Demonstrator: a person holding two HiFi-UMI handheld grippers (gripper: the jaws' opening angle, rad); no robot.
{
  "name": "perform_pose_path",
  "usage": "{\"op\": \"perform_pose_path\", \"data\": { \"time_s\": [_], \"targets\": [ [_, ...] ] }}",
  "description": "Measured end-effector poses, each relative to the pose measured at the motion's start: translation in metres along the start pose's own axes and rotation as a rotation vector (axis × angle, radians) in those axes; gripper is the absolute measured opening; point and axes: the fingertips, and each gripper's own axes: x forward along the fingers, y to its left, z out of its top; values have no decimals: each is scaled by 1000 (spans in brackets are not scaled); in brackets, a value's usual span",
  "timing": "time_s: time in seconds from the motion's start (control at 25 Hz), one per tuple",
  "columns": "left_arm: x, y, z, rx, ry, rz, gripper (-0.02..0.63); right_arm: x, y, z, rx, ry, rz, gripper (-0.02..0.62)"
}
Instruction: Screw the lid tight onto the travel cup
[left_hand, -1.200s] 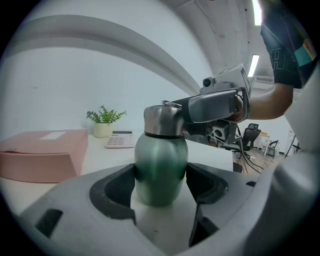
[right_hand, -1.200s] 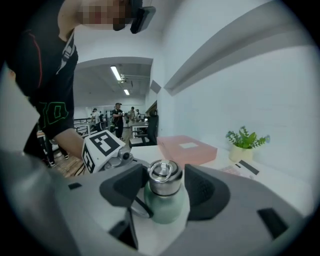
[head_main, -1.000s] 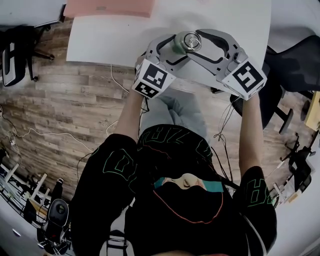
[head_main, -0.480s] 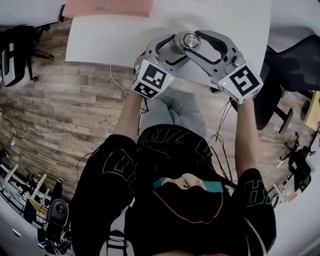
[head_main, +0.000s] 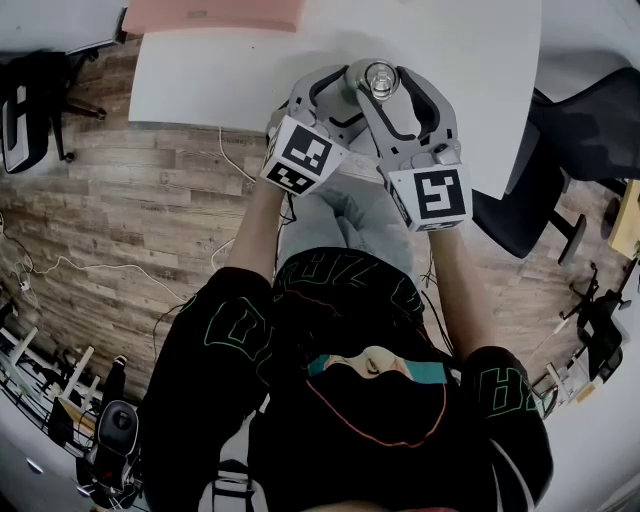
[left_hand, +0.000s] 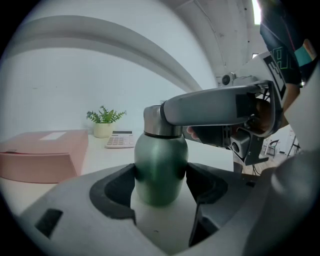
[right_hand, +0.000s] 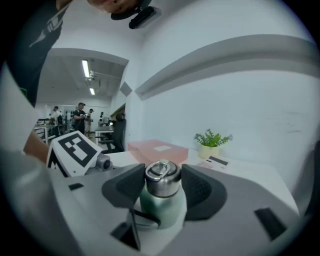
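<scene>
A green travel cup (left_hand: 160, 167) stands upright on the white table (head_main: 220, 80). My left gripper (left_hand: 160, 184) is shut on its body, with both pads pressing the sides. The steel lid (right_hand: 162, 179), which has a ring on top, sits on the cup's neck. My right gripper (right_hand: 162, 184) is shut on the lid, a pad against each side; its jaws closed a little in the last second. In the head view the left gripper (head_main: 350, 90) comes in from the left and the right gripper (head_main: 381, 80) from below, over the lid (head_main: 381, 76). The right jaw hides the lid in the left gripper view.
A pink box (left_hand: 40, 155) lies at the table's far left, also seen as the pink box (head_main: 215, 15) in the head view. A small potted plant (left_hand: 104, 124) and a calculator (left_hand: 121, 140) stand by the wall. A dark office chair (head_main: 590, 130) is at the right.
The right gripper has swung round the lid: its marker cube moved from the right side towards the person. The left gripper and the cup stayed where they were.
</scene>
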Motion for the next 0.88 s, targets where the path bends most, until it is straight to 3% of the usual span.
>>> {"op": "perform_pose_path", "data": {
  "time_s": [0.2, 0.32, 0.48, 0.88],
  "targets": [
    [0, 0, 1, 2, 1, 3, 331, 0, -2, -2, 40, 29, -197, 233],
    [0, 0, 1, -1, 1, 4, 331, 3, 0, 0, -8, 56, -229, 235],
    [-1, 0, 1, -2, 2, 3, 331, 1, 6, -1, -101, 66, -118, 240],
    [2, 1, 0, -3, 0, -1, 331, -1, 5, -11, -61, 86, 247, 262]
  ]
}}
